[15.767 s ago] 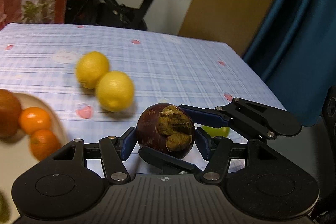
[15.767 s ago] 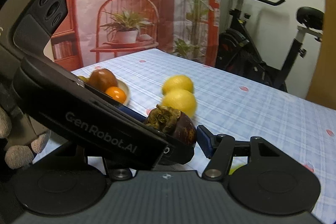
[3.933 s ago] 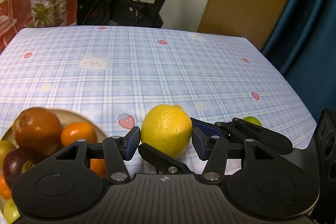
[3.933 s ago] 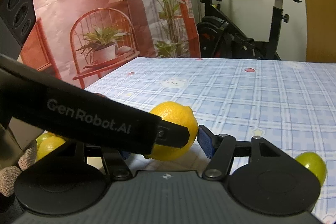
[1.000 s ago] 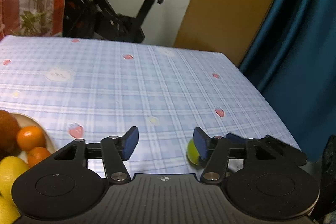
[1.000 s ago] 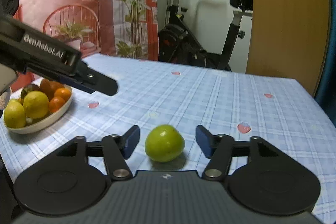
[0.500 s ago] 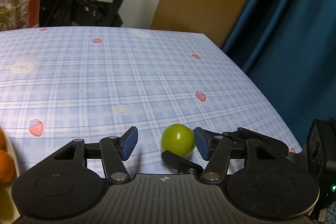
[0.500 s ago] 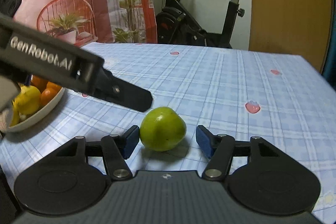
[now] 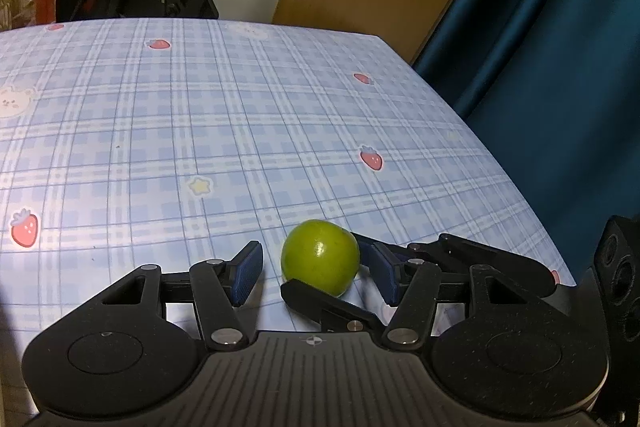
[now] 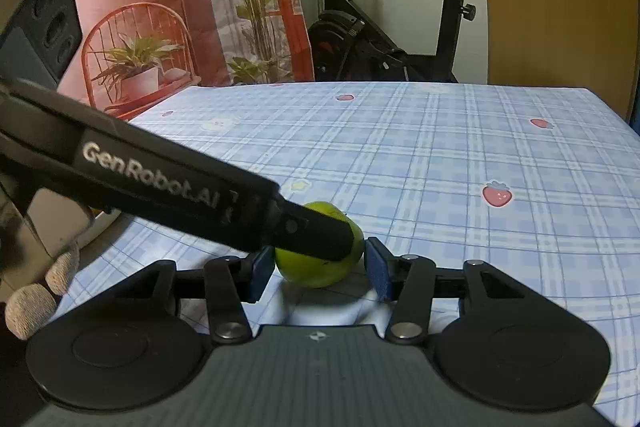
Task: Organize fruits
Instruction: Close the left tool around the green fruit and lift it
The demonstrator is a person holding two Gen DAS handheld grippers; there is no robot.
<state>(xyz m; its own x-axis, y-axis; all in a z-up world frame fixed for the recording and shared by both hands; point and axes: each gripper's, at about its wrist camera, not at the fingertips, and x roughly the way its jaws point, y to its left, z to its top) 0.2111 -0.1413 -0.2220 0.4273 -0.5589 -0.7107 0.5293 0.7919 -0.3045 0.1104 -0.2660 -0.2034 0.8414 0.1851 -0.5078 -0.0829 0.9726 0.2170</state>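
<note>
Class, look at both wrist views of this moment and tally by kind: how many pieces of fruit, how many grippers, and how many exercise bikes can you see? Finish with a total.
Green fruit: 1
Grippers: 2, the left gripper and the right gripper
Exercise bike: 1
Total: 4

In the right wrist view, the upper left part of the green fruit [image 10: 320, 271] is covered by a finger of the left hand-held gripper [image 10: 316, 233], so contact between that finger and the fruit cannot be judged. Only a pale sliver of the bowl [image 10: 105, 223] is seen behind that gripper's body. A gloved hand [image 10: 36, 291] is cut off by the left edge. In the left wrist view, the fruit's lower side is hidden by a dark finger.
</note>
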